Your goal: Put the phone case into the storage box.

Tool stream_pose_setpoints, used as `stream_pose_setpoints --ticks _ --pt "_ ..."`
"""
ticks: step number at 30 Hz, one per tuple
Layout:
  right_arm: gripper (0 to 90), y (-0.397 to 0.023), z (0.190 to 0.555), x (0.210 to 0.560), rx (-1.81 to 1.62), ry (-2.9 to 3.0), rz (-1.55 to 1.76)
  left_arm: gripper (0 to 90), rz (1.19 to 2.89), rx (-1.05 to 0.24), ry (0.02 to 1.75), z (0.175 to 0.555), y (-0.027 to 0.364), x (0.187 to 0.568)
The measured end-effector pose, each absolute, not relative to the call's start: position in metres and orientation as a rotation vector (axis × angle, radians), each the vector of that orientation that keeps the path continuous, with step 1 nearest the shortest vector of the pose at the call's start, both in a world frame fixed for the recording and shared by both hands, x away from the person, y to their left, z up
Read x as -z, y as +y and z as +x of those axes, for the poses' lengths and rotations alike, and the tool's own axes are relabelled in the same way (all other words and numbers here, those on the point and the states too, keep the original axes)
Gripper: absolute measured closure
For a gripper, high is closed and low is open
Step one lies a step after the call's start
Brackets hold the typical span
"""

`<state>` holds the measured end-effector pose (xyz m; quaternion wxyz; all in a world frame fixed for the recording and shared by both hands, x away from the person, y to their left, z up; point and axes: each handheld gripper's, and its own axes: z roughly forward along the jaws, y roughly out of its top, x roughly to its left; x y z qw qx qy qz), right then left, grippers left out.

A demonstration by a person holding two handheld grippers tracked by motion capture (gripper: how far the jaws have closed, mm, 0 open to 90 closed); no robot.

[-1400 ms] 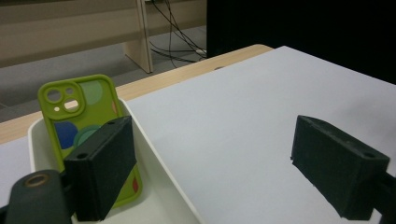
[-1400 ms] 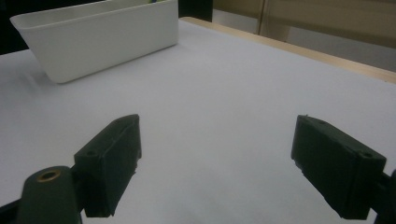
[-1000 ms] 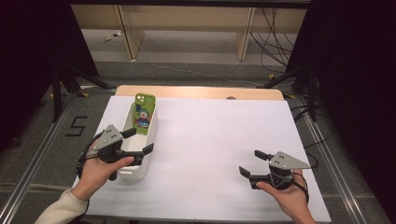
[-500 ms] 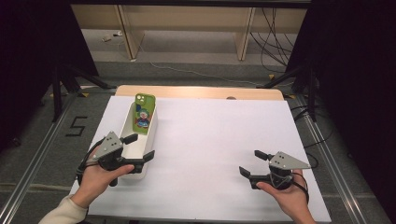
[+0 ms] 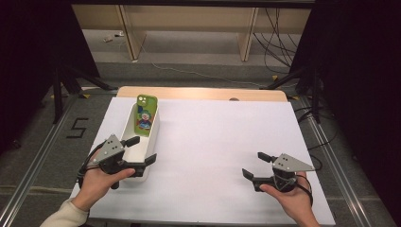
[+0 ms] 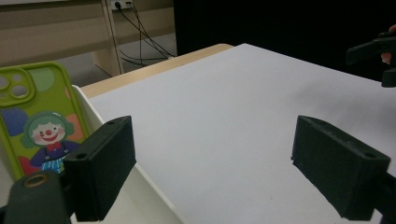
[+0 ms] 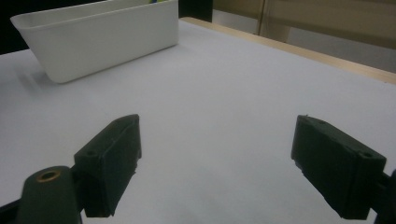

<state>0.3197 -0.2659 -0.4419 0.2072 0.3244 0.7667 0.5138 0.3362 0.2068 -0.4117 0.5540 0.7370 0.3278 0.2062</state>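
Observation:
A white bin [image 5: 153,130] stands on the left of the table. A green phone case with a clown picture [image 5: 144,116] [image 6: 37,121] leans against the bin's far end. My left gripper [image 5: 142,150] [image 6: 212,140] is at the bin's near end. Its jaws have just been opening and now stand wide. One jaw is over the inside of the bin and the other is outside it, with the bin's right wall [image 6: 154,200] between them, unpressed. My right gripper [image 5: 253,164] [image 7: 217,135] is open just above the bare table at the near right, holding nothing.
A white sheet [image 5: 222,142] covers the table, and a strip of wood [image 5: 203,93] shows at the far edge. In the right gripper view the bin [image 7: 102,37] stands well ahead to the left. Behind the table are furniture legs and cables on the floor.
My left gripper has slipped slightly toward the near end of the bin. The right gripper has stayed where it was.

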Motion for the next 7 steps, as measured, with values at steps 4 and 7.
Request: stream_pose_setpoints --ticks 4,7 --pt "17.1 -0.2661 0.3201 0.4420 -1.433 2.133 0.904 12.2 1.740 -0.490 0.777 0.3368 0.2069 0.4122" --pt "17.1 -0.2666 0.3204 0.4422 -1.432 2.136 0.906 10.0 1.740 -0.491 0.779 0.3368 0.2063 0.4105"
